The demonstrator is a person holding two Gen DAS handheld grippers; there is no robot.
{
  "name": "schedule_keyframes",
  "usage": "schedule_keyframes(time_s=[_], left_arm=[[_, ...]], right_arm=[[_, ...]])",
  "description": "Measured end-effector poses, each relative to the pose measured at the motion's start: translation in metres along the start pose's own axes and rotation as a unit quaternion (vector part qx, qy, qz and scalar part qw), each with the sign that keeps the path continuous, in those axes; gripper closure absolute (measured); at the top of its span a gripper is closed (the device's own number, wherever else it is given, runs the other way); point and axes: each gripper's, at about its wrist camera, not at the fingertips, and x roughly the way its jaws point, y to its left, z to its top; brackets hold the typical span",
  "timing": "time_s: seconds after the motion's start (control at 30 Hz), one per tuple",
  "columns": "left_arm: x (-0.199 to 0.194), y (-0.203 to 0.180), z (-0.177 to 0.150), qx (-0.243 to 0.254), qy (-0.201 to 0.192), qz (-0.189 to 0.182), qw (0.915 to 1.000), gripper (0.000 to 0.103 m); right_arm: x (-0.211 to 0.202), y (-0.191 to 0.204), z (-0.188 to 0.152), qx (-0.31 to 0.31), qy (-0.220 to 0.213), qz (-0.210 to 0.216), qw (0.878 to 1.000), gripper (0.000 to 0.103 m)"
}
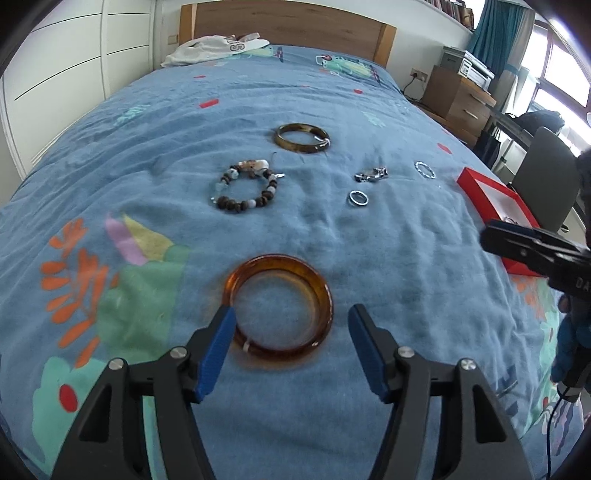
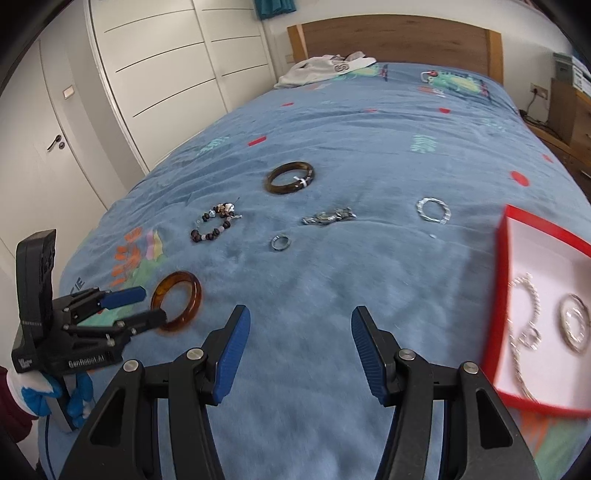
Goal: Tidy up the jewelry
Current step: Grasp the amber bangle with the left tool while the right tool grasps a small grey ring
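right now the left tool (image 1: 291,325) gapes wide around the amber bangle (image 1: 277,306) on the bed, gripping nothing (right tool (image 2: 301,332) also open, empty); next, close and carry it to the red box (image 2: 504,258).

— We see a fuzzy, matt cloth blanket (image 1: 332,229); the amber bangle (image 1: 277,310) on it looks glossy, translucent, like resin.

— Agreed. At twelve o'clock we see a polished dark bangle (image 1: 302,138), a shiny metal ring (image 1: 358,198), and a matt wooden headboard (image 1: 288,26).
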Motion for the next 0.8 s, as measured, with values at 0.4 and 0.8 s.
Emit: schedule_keyframes(time_s=[0.4, 0.8], left_arm=[[0.036, 0.002, 0.001, 0.001, 0.014, 0.005, 0.9999, 0.033], [0.035, 0.01, -0.002, -0.012, -0.006, -0.01, 0.9999, 0.036]], right_arm=[[0.059, 0.01, 0.027, -0.012, 0.015, 0.017, 1.0, 0.046], [0.114, 0.019, 0.049, -0.016, 0.031, 0.024, 0.999, 0.058]])
